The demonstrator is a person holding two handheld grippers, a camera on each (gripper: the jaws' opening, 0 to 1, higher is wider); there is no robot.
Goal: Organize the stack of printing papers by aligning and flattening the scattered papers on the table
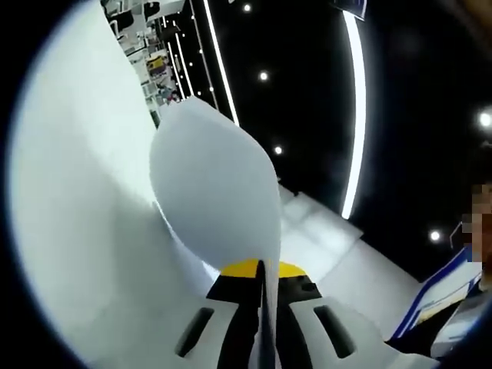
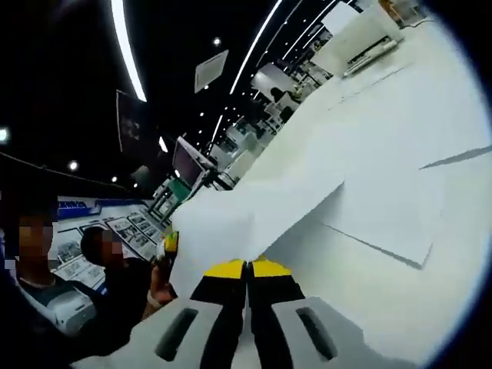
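A white sheet of paper (image 1: 211, 184) rises curved and bowed from my left gripper (image 1: 261, 269), whose yellow-tipped jaws are shut on its lower edge. In the right gripper view my right gripper (image 2: 247, 265) is shut on an edge of a white sheet (image 2: 254, 211) that stretches up and to the right, lifted off the table. More white sheets (image 2: 384, 207) lie flat and askew on the white table (image 2: 430, 100) beyond it. A yellow tip of the other gripper (image 2: 171, 242) shows at the lifted sheet's left edge.
A broad white table surface (image 1: 77, 231) spreads to the left in the left gripper view. People (image 2: 115, 269) stand at the left of the right gripper view. White boxes (image 2: 361, 38) sit at the table's far end. Dark ceiling with light strips lies behind.
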